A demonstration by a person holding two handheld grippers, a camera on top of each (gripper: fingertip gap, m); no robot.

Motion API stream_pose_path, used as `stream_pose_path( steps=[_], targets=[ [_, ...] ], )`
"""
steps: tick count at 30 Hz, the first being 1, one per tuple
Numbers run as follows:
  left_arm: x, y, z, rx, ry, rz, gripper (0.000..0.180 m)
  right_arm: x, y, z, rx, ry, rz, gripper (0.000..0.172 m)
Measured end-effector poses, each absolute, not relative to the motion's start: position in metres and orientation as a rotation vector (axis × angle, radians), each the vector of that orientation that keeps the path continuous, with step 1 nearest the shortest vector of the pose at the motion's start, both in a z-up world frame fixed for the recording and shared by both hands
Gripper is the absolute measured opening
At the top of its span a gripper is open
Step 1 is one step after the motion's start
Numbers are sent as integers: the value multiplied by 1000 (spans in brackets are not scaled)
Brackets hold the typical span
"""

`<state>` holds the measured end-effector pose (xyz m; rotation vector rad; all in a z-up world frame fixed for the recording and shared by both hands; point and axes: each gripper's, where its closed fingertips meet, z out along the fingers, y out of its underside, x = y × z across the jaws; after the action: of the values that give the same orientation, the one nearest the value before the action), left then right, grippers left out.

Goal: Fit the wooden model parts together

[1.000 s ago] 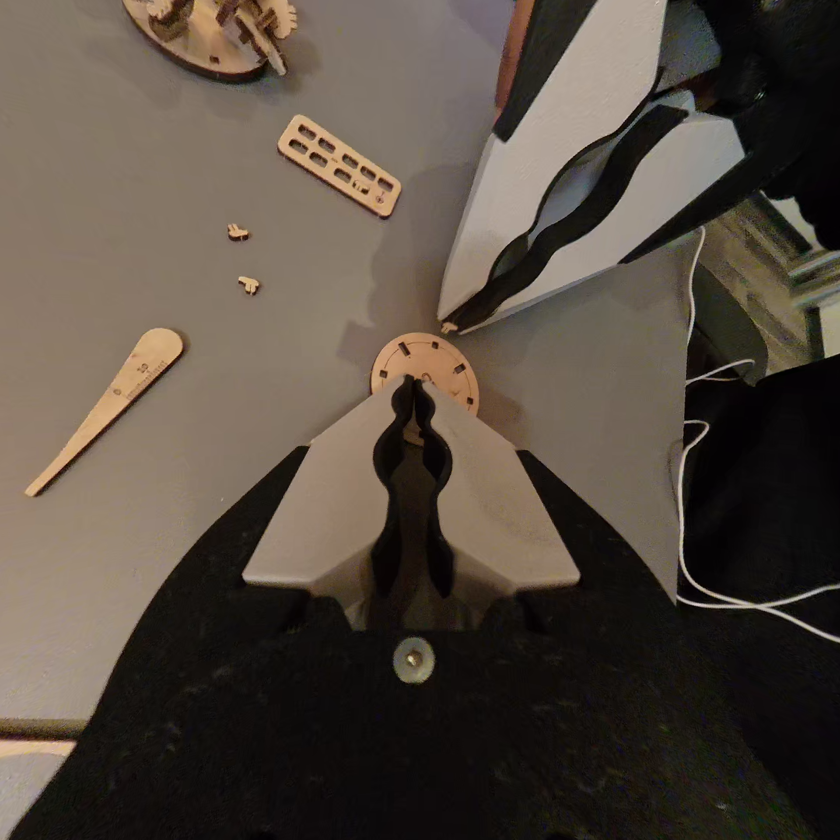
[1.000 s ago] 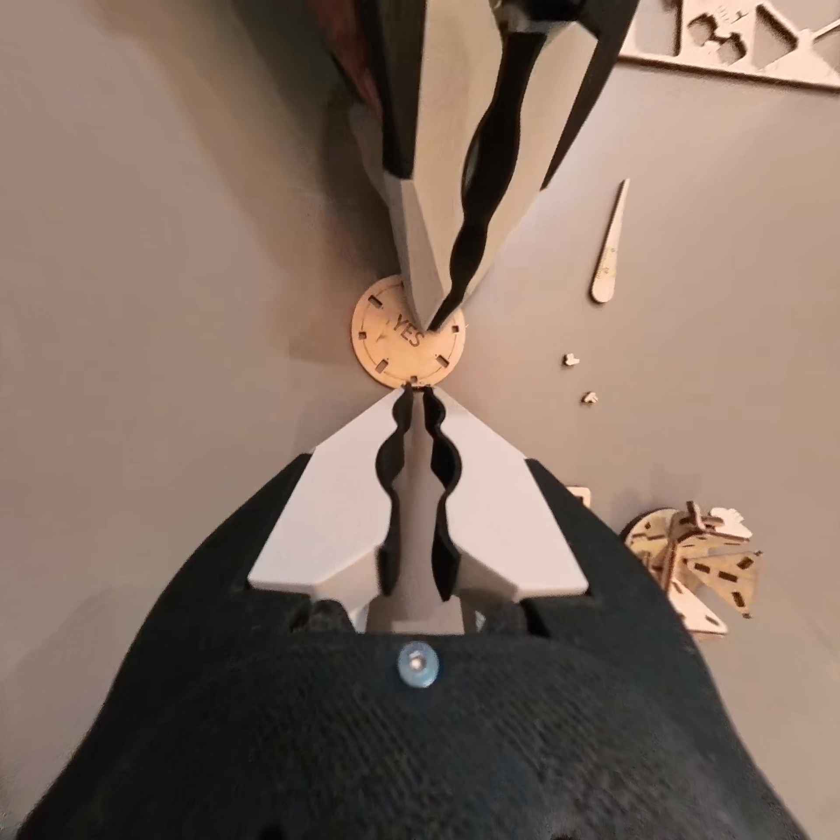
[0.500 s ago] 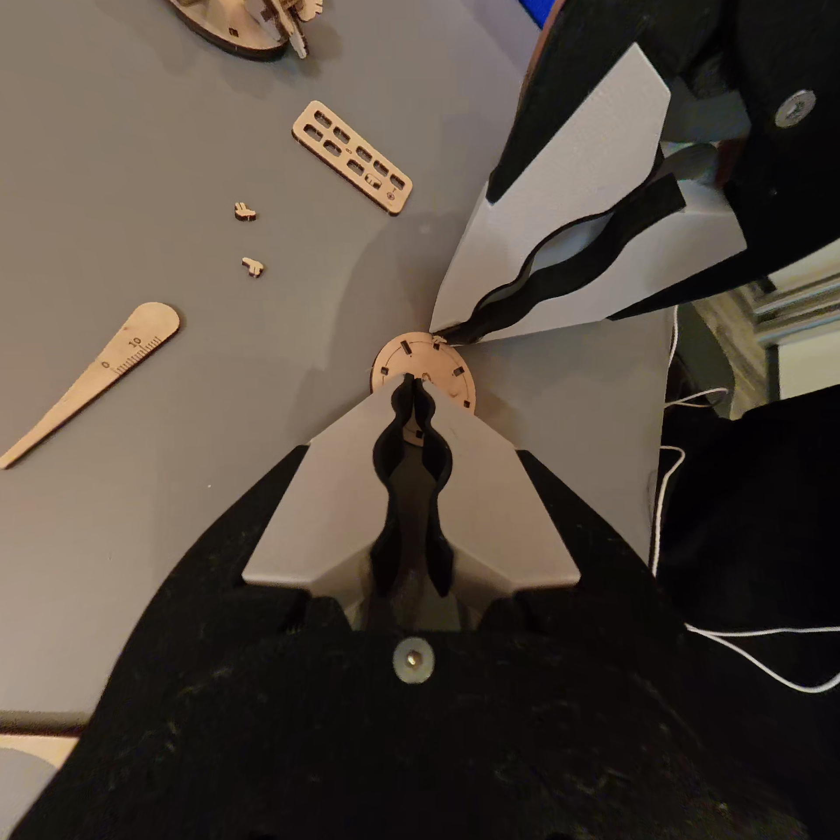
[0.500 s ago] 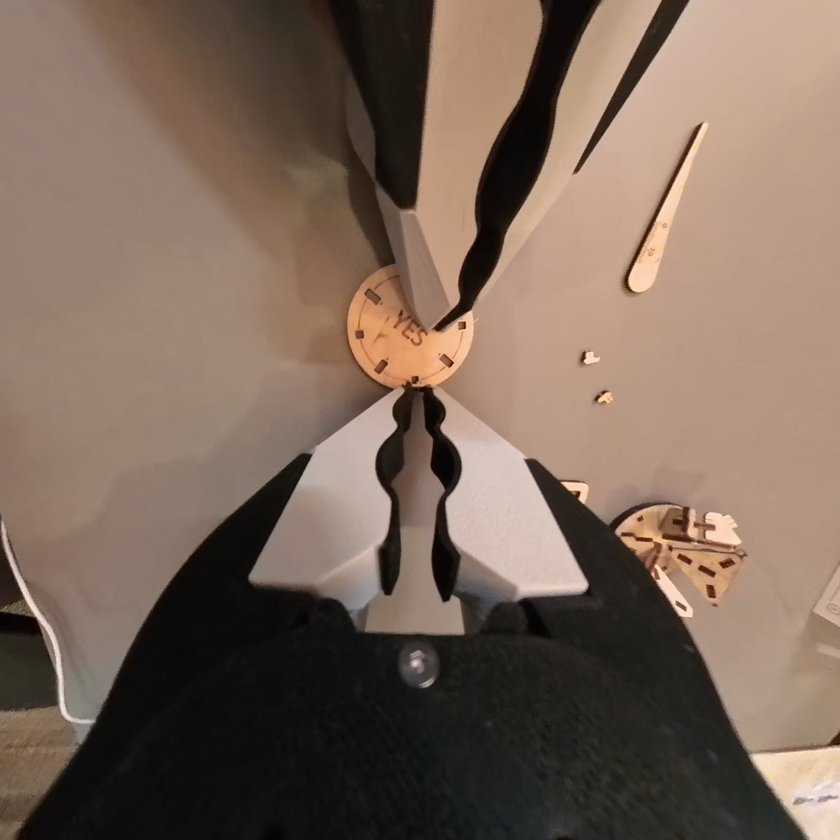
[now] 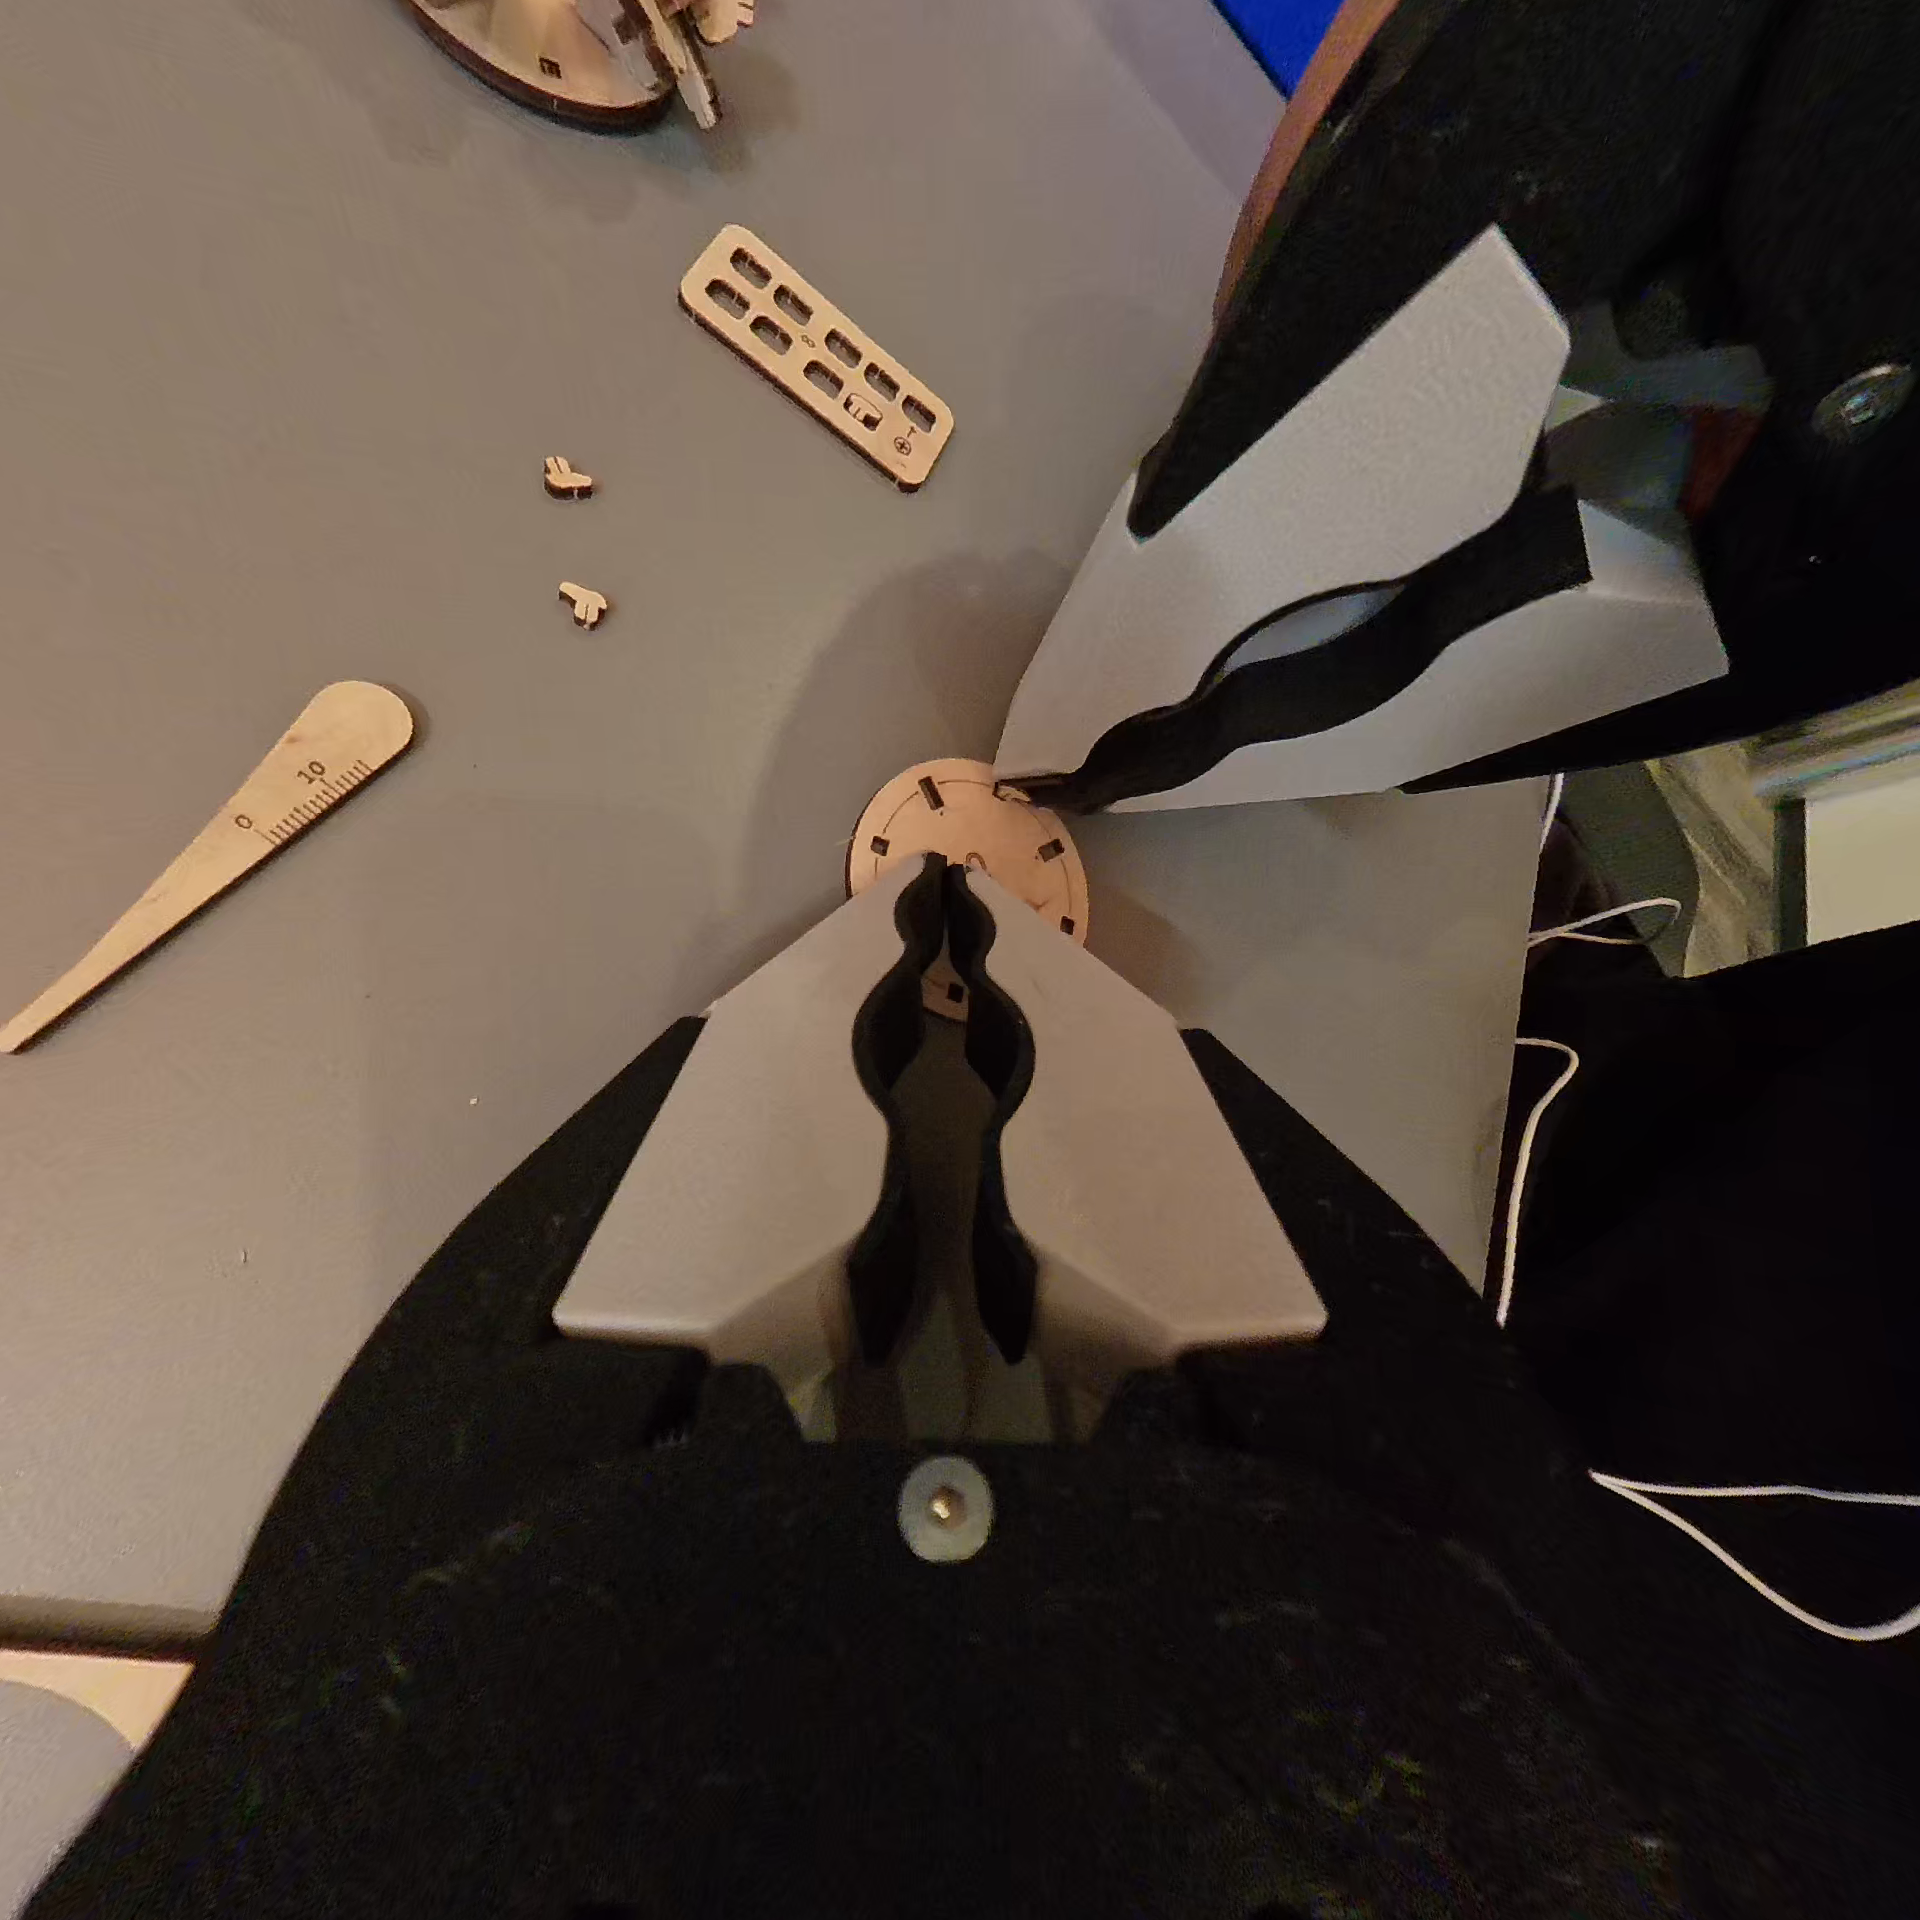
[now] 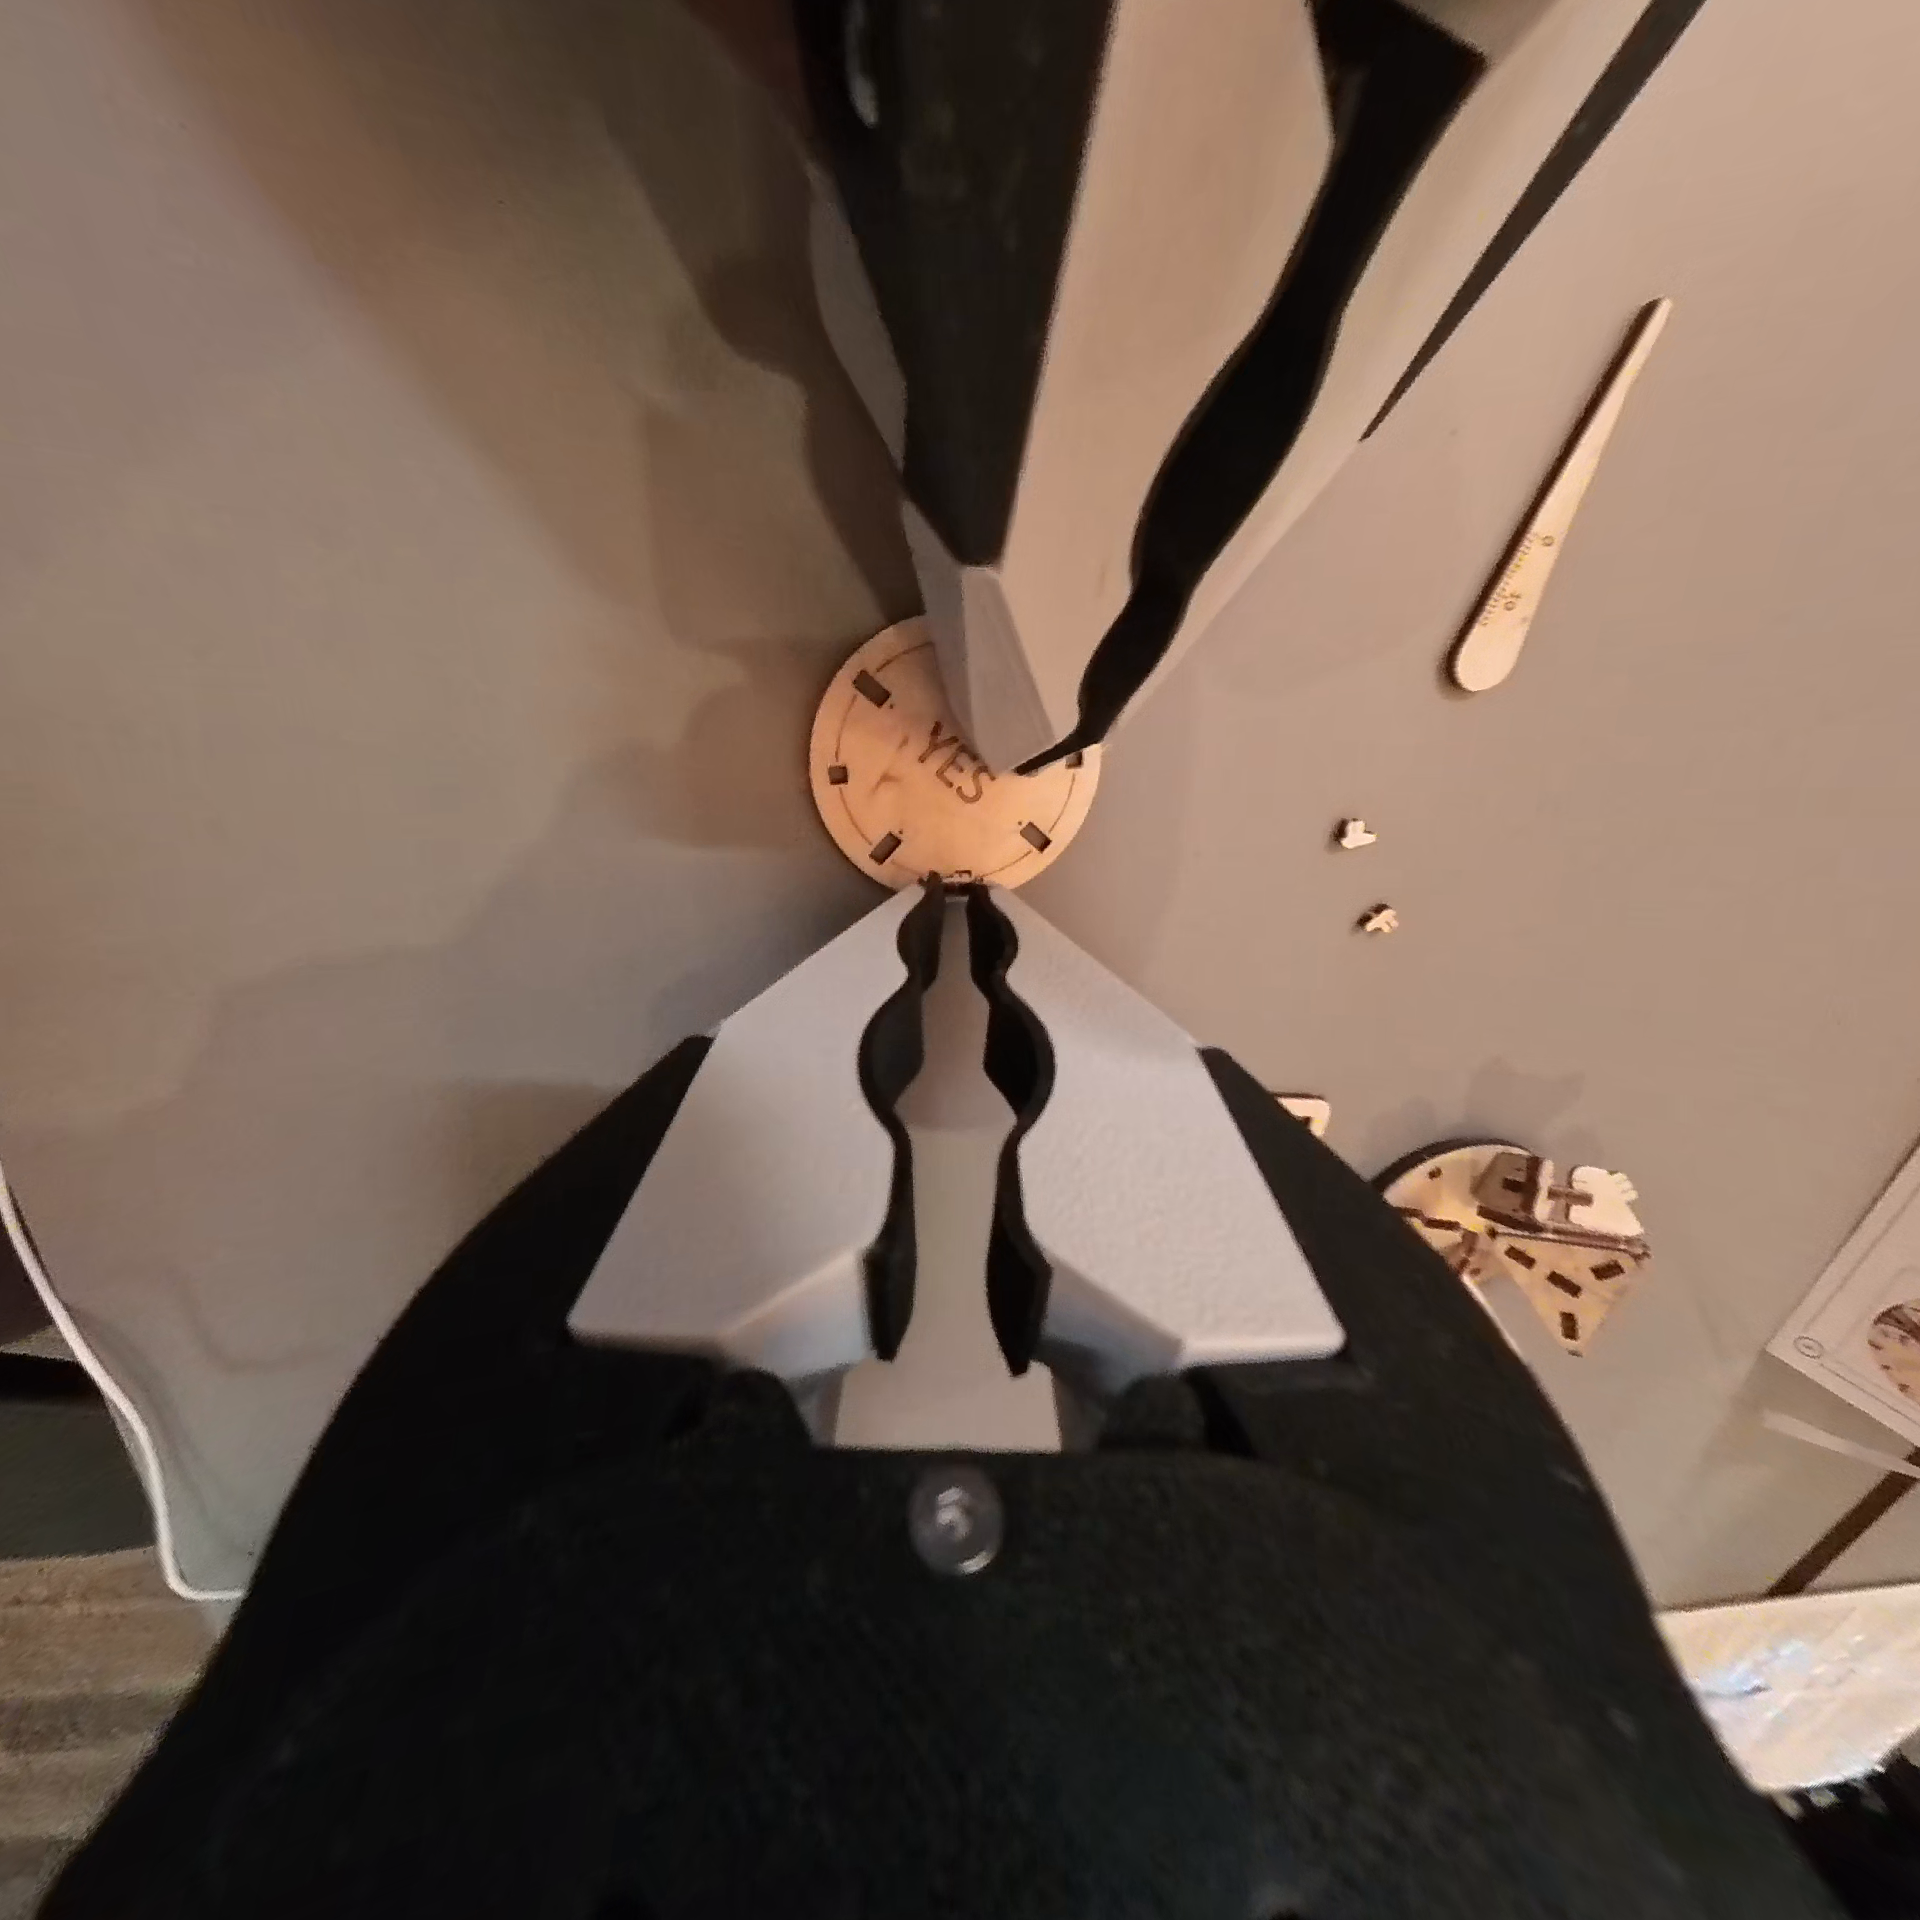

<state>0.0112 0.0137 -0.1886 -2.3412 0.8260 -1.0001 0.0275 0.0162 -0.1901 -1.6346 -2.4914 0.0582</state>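
Pale round slotted wooden disc (image 5: 966,831) lay flat on grey table (image 5: 312,364), left gripper (image 5: 943,860) closed with tips pressing its middle, right gripper (image 6: 948,883) pinching a tiny wooden peg (image 6: 961,878) at its rim slot, two small wooden pegs (image 5: 577,540) well apart.

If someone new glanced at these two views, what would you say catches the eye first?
The round wooden disc on the grey table draws the eye, with both grippers meeting over it: the left gripper rests its closed jaws on the disc's face, and the right gripper pinches a tiny wooden piece at the disc's rim. A wooden ruler stick and two small wooden bits lie nearby.
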Motion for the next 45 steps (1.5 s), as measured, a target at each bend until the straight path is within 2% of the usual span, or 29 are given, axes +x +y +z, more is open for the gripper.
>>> stream_pose_path(
  steps=[17, 41, 43, 44, 45],
  targets=[
    [11, 13, -189, -2345, 820, -1001, 0, 27, 17, -191, -1617, -2478, -37, 3],
    [11, 13, -189, -2341, 825, -992, 0, 27, 16, -192, -1679, -2481, 90, 4],
    [11, 14, -189, -2339, 828, -989, 0, 26, 19, -191, -1663, -2447, 89, 11],
    [11, 14, -189, -2339, 829, -990, 0, 26, 22, -190, -1665, -2421, 78, 24],
    [11, 14, -189, -2339, 828, -993, 0, 27, 22, -189, -1683, -2409, 86, 27]
  ],
)
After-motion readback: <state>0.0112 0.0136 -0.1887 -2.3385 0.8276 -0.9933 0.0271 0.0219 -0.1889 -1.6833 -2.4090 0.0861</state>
